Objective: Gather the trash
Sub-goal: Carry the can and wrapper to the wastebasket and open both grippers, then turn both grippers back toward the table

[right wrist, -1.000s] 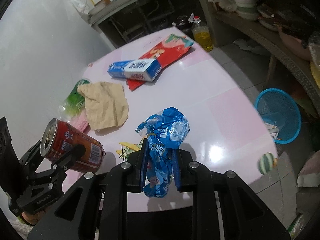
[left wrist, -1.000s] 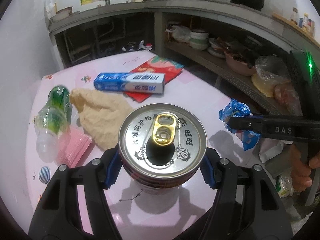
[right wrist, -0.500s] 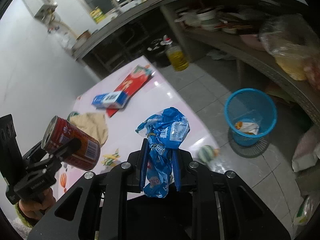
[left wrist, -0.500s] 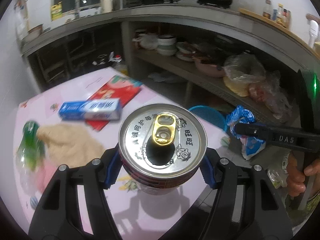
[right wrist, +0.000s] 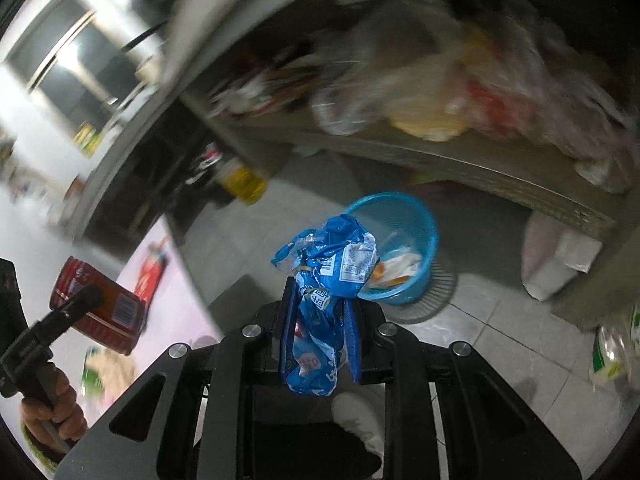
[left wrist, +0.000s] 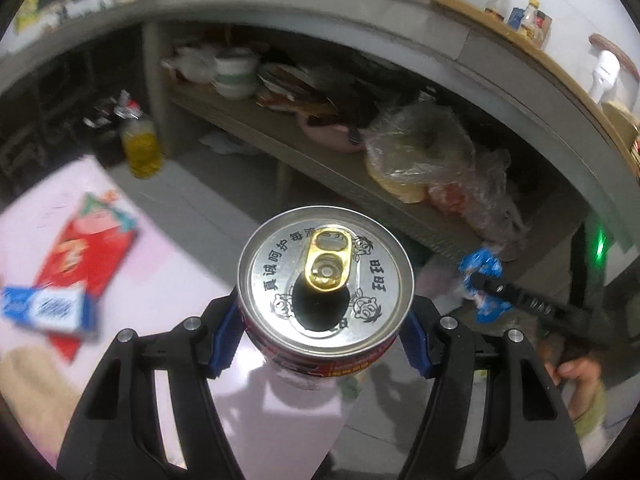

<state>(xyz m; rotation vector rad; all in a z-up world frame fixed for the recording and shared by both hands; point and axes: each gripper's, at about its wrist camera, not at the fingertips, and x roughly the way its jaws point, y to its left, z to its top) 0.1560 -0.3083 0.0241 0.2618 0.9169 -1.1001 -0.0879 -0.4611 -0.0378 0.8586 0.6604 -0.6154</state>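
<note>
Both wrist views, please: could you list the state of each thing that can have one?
Left gripper: shut on the drink can.
Drink can: opened, tab intact, upright in the jaws.
Right gripper: shut on the blue wrapper.
Blue wrapper: crumpled, held off the table.
Blue waste basket: upright on the floor, some trash inside.
Toothpaste box: lying flat on the red packet.

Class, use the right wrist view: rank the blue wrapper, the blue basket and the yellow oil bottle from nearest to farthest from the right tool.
1. Blue wrapper: clamped in the right tool itself.
2. Blue basket: on the floor just beyond, slightly to the right.
3. Yellow oil bottle: farther back on the left, by the dark shelving.
</note>
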